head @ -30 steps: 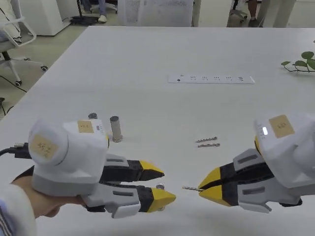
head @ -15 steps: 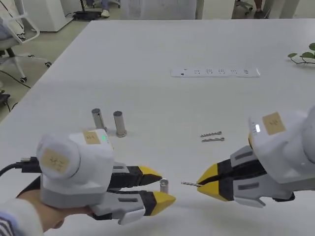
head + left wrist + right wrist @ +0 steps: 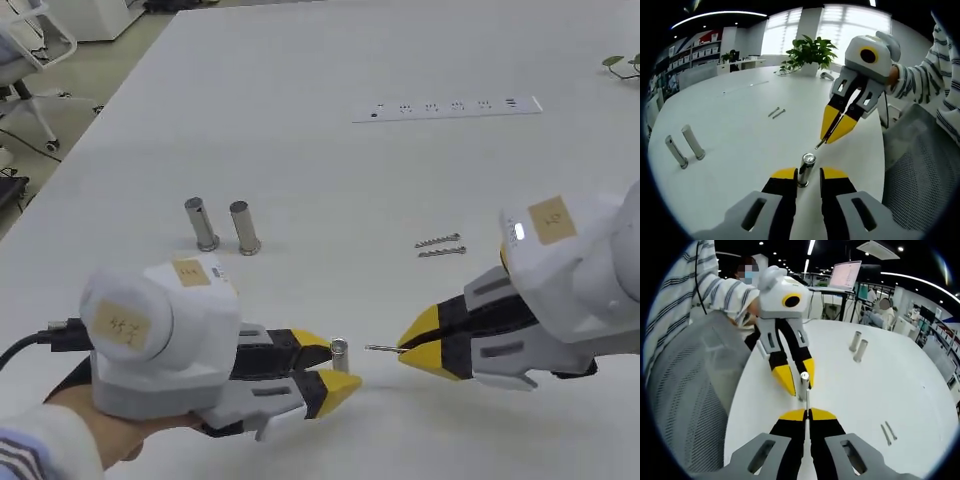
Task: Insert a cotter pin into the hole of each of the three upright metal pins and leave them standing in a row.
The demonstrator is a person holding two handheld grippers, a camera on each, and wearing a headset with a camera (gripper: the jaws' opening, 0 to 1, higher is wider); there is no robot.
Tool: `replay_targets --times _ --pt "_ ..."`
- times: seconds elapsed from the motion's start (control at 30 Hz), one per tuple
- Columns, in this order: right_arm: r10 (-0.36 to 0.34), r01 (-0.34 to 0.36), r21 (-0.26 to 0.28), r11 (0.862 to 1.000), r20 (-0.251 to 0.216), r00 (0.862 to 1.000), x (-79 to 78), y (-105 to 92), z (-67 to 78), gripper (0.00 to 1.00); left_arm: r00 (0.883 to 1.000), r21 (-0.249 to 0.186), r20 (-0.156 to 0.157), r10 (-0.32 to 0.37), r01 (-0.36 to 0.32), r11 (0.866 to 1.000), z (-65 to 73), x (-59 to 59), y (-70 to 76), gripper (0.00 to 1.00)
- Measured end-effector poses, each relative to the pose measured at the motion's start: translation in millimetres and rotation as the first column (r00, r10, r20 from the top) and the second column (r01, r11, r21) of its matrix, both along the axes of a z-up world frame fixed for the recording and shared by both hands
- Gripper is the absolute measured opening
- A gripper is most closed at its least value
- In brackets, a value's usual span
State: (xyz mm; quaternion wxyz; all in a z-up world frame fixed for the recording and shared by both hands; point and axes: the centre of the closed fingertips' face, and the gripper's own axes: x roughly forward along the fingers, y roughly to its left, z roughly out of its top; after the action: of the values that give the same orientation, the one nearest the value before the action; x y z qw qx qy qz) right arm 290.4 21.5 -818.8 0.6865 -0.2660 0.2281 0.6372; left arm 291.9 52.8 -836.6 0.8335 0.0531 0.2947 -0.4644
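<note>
A short upright metal pin (image 3: 338,350) stands near the table's front edge, and my left gripper (image 3: 340,368) is shut on it, one yellow tip on either side. From the right, my right gripper (image 3: 408,355) is shut on a thin cotter pin (image 3: 383,348) whose free end points at the pin's top, a small gap away. The left gripper view has the held pin (image 3: 805,169) between my fingertips and the cotter pin (image 3: 821,143) just above it. Two more metal pins (image 3: 200,222) (image 3: 243,227) stand side by side behind my left gripper.
Two loose cotter pins (image 3: 440,245) lie on the white table (image 3: 330,170) behind my right gripper. A white power strip (image 3: 455,107) lies further back and plant leaves (image 3: 625,62) reach in at the far right. A mesh chair (image 3: 920,165) stands by the table's near edge.
My left gripper has shut around the near metal pin. The right gripper has brought the cotter pin's tip closer to the pin's top. The head camera has tilted down.
</note>
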Motion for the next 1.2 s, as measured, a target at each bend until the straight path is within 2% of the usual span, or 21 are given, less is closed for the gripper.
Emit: replay_targets --times 0.23,0.37,0.7,1.2 --pt "0.017 -0.017 0.018 1.000 -0.008 1.000 1.0 5.4 1.0 0.03 0.999 -0.002 0.010 0.032 -0.032 0.999 -0.5 4.0 1.8 0.09" --pt "0.034 -0.034 0.026 0.999 -0.012 0.999 2.1 10.9 1.0 0.03 0.999 -0.006 0.016 0.039 -0.038 0.999 -0.3 3.3 2.2 0.09" --pt "0.060 -0.060 0.027 0.998 -0.023 0.998 0.7 16.2 0.4 0.03 0.999 -0.012 0.045 0.014 -0.014 1.000 0.1 0.1 1.1 0.09" --pt "0.079 -0.079 0.003 0.997 -0.035 0.996 -6.2 15.0 0.3 0.03 0.999 -0.014 0.034 0.016 -0.015 1.000 0.4 -1.2 3.0 0.10"
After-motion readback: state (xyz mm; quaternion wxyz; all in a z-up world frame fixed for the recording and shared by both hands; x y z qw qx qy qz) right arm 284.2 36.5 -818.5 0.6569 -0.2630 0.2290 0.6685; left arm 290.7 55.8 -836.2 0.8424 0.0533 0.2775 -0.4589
